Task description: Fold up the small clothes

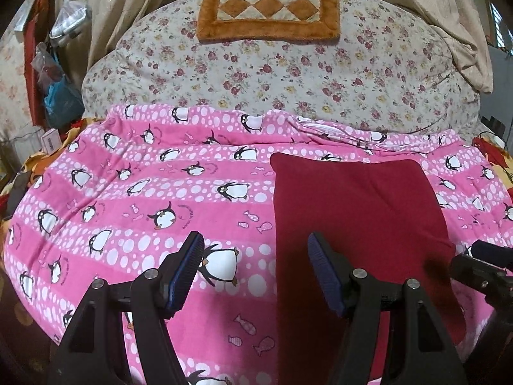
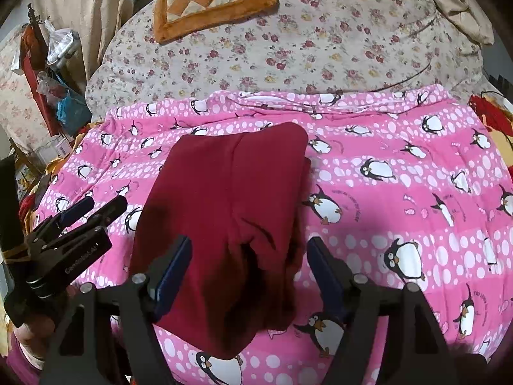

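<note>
**Garment laid folded, both claws released**

Garment (image 2: 224, 224), dark red, is seen lying folded on the pink penguin blanket (image 2: 400, 192). In the right wrist view its near end is found at 6 o'clock, between the spread jaws of the right gripper (image 2: 249, 250), whose pads are not pressed on it; the claw is released. The left gripper (image 2: 93, 207) is seen at 9 o'clock, beside the cloth's edge. In the left wrist view the left gripper (image 1: 256, 243) is held open over the blanket, nothing gripped, with the garment (image 1: 359, 224) running from 5 o'clock towards 1 o'clock. Farther off, a floral quilt (image 1: 288, 73) is spread, and at 12 o'clock a checked cushion (image 1: 267, 9) is laid on it.
</note>
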`<state>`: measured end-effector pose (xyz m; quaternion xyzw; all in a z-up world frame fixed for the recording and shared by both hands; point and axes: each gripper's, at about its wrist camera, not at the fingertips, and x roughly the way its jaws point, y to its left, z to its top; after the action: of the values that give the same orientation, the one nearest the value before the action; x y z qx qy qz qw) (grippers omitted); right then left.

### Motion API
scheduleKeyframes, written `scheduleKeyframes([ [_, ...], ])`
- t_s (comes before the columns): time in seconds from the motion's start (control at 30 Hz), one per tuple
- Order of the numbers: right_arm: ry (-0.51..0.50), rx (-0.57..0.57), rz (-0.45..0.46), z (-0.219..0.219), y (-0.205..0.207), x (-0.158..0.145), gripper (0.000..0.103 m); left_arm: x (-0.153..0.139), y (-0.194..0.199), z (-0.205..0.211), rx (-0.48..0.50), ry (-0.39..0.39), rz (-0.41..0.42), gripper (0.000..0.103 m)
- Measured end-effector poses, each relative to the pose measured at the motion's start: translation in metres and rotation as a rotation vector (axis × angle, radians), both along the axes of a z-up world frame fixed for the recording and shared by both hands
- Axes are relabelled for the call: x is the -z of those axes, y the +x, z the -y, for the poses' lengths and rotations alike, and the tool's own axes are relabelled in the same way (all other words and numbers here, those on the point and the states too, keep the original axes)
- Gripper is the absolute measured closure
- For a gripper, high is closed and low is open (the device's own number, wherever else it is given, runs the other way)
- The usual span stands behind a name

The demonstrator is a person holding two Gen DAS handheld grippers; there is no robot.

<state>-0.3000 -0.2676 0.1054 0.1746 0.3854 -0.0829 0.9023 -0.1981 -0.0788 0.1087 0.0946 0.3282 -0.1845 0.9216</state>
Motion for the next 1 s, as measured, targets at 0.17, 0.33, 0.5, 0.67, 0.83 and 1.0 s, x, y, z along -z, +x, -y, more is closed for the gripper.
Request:
scheduleKeyframes([
  [0.17, -0.003, -0.007, -0.008, -0.001, 0.004, 0.004, 0.025, 0.001, 0.002, 0.0, -0.003, 0.004, -0.005, 0.055],
  [0.33, -0.012, -0.008, -0.008, -0.002, 0.005, 0.006, 0.025, 0.004, 0.004, 0.001, -0.001, 0.005, -0.016, 0.056],
  [0.5, -0.011, -0.003, -0.011, -0.001, 0.007, 0.009, 0.024, 0.005, 0.006, 0.002, 0.003, 0.01, -0.015, 0.056],
  [0.67, -0.004, 0.002, -0.021, 0.003, 0.009, 0.012, 0.024, 0.007, 0.007, 0.002, 0.004, 0.011, -0.025, 0.056],
  [0.83, 0.0, 0.006, -0.027, 0.003, 0.01, 0.015, 0.024, 0.009, 0.009, 0.002, 0.004, 0.01, -0.037, 0.056],
  [1.0, 0.001, 0.006, -0.026, 0.004, 0.011, 0.015, 0.024, 0.011, 0.01, 0.002, 0.003, 0.01, -0.046, 0.055],
])
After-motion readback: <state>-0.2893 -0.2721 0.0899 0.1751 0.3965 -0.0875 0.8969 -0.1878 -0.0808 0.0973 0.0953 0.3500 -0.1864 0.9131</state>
